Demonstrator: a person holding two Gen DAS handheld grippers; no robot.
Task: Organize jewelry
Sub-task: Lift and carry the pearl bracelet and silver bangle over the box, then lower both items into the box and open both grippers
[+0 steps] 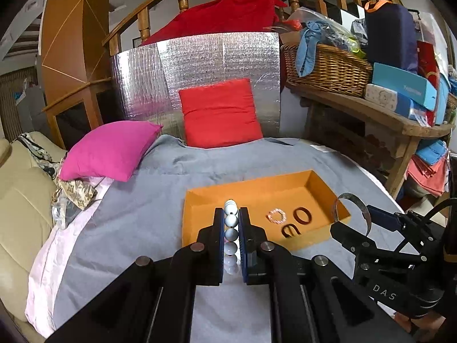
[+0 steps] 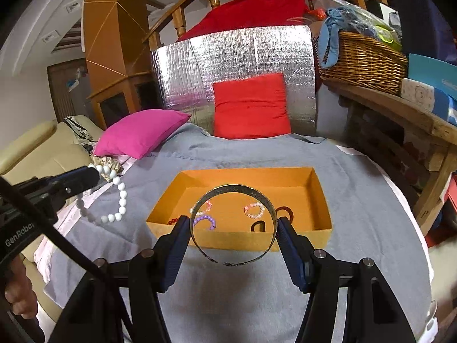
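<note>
Both grippers hold jewelry above a table draped in grey cloth (image 2: 357, 177): the left gripper (image 1: 231, 220) is clamped on a white bead bracelet (image 1: 230, 220), the right gripper (image 2: 234, 228) pinches a metal bangle (image 2: 233, 189) by its sides, just before the orange tray (image 2: 320, 200). Behind stand a red cushion (image 1: 220, 111) against a silver foil panel (image 1: 142, 80), a magenta cushion (image 1: 108, 148), a wicker basket (image 1: 328, 68) on a wooden bench and a stair railing. Only the right wrist view shows the purple bead bracelet (image 2: 210, 221) in the tray; both show the pink one (image 2: 255, 210) and dark rings (image 1: 302, 214)
</note>
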